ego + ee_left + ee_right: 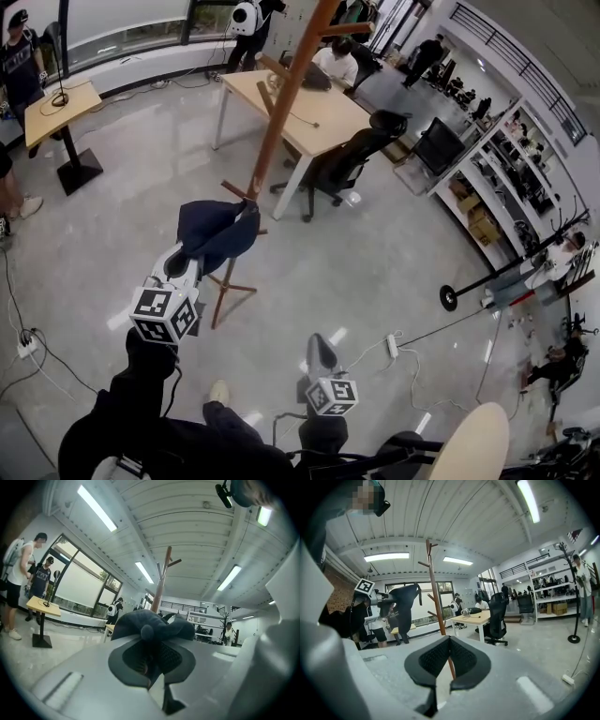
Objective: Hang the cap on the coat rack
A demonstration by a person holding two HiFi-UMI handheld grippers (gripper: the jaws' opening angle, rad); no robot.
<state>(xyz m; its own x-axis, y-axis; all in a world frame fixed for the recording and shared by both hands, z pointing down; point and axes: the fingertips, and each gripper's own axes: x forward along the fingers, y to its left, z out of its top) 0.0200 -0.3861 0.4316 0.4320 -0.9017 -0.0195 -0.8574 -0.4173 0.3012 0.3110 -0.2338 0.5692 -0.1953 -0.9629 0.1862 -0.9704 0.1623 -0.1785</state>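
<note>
A dark navy cap [220,234] hangs from my left gripper [187,255], which is shut on its fabric. In the left gripper view the cap [154,620] bulges over the closed pads of that gripper [150,660]. The wooden coat rack [281,103] rises just beyond the cap, its feet [230,286] below it. The rack's pole and pegs [161,585] stand straight ahead, behind the cap. My right gripper [319,342] is lower right, apart from the cap, shut and empty. From the right gripper [449,641] I see the rack [433,588] and the held cap [403,604] to its left.
A light wooden desk [309,108] and a black office chair [342,164] stand behind the rack. A small standing desk [56,108] is far left, shelves [497,178] far right. Cables and a power strip [394,347] lie on the floor. People stand at the back.
</note>
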